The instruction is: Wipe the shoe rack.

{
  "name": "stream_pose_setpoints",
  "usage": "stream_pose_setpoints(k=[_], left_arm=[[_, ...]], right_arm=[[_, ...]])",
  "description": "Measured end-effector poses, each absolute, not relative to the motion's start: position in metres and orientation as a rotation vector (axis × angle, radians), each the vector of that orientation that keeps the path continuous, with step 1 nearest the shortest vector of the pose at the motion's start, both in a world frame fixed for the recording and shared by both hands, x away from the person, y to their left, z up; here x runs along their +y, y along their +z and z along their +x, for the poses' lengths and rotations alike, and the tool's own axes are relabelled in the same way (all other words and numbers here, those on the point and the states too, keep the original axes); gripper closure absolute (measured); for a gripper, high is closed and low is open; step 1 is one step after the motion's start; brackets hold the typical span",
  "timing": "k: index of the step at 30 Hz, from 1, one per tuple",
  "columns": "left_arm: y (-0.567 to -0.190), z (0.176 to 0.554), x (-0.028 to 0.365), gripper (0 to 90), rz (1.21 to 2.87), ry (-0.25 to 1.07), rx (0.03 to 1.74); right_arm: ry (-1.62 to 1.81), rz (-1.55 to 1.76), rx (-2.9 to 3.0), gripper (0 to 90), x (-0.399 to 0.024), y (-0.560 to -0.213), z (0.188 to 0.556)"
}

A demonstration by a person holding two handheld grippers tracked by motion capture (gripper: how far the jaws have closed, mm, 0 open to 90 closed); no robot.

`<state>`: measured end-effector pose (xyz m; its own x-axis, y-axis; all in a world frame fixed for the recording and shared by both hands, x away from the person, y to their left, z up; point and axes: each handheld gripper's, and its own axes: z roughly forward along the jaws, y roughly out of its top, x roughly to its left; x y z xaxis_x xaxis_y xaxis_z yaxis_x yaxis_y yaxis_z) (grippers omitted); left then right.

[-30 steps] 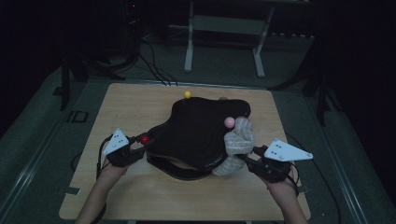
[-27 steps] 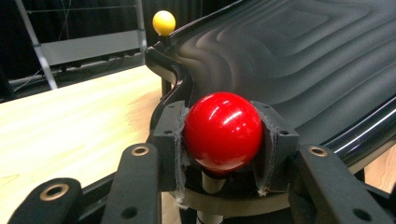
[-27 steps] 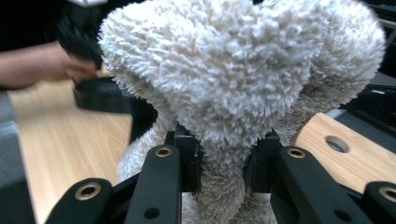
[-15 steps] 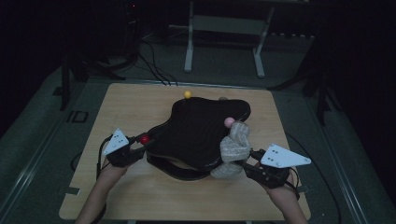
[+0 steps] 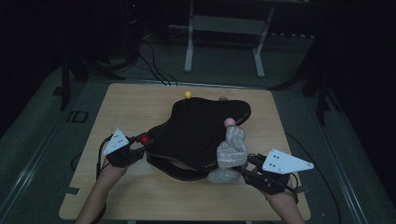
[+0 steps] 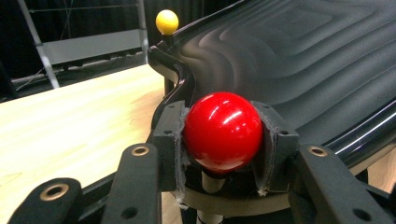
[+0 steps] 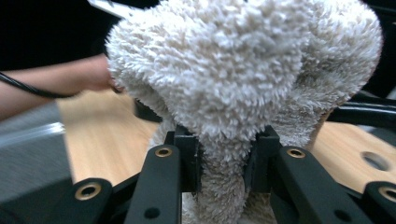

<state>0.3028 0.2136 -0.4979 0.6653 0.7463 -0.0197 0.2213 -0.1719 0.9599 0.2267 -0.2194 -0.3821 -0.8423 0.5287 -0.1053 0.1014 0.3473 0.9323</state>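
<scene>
A yellow ball knob point(image 5: 187, 94) stands near the counter's point(image 5: 126, 105) far edge, a pink ball knob point(image 5: 229, 122) nearer its right edge. Beyond, a white metal frame point(image 5: 224, 28) and cables point(image 5: 154, 65) occupy the floor.

The room is dim, its walls lost in darkness. A wooden table point(image 5: 140, 107) stands on grey floor point(image 5: 42, 140). Beyond the table, a white metal frame point(image 5: 224, 28) and black cables point(image 5: 154, 70).

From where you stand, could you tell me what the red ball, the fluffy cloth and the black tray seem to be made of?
Red ball: likely hard plastic or lacquered wood, glossy, with sharp highlights.
Fluffy cloth: soft terry or microfibre, cream, with a looped shaggy pile.
Black tray: probably moulded plastic or rubber, matte rippled ridges, shinier along the rim.
</scene>
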Motion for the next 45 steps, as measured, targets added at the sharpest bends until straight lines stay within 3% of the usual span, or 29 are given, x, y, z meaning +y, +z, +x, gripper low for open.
stream_pose_setpoints(k=[5, 14, 23, 30, 37, 45], left_arm=[[-0.498, 0.303, 0.214, 58.5, 1.724, 0.567, 0.784], [-0.498, 0.303, 0.214, 58.5, 1.722, 0.564, 0.778], [-0.498, 0.303, 0.214, 58.6, 1.721, 0.56, 0.773], [-0.498, 0.304, 0.215, 58.6, 1.72, 0.559, 0.773], [-0.498, 0.304, 0.215, 58.6, 1.721, 0.56, 0.774], [-0.499, 0.304, 0.214, 58.6, 1.714, 0.555, 0.777]], right_arm=[[1.487, 0.63, 2.227, 71.5, -0.223, -0.387, 0.232], [1.577, 0.562, 2.158, 71.2, -0.22, -0.359, 0.239], [1.456, 0.705, 2.185, 71.7, -0.228, -0.389, 0.259], [1.521, 0.63, 2.155, 71.1, -0.226, -0.371, 0.26], [1.462, 0.735, 2.191, 71.6, -0.23, -0.394, 0.271], [1.468, 0.671, 2.128, 70.9, -0.221, -0.372, 0.271]])
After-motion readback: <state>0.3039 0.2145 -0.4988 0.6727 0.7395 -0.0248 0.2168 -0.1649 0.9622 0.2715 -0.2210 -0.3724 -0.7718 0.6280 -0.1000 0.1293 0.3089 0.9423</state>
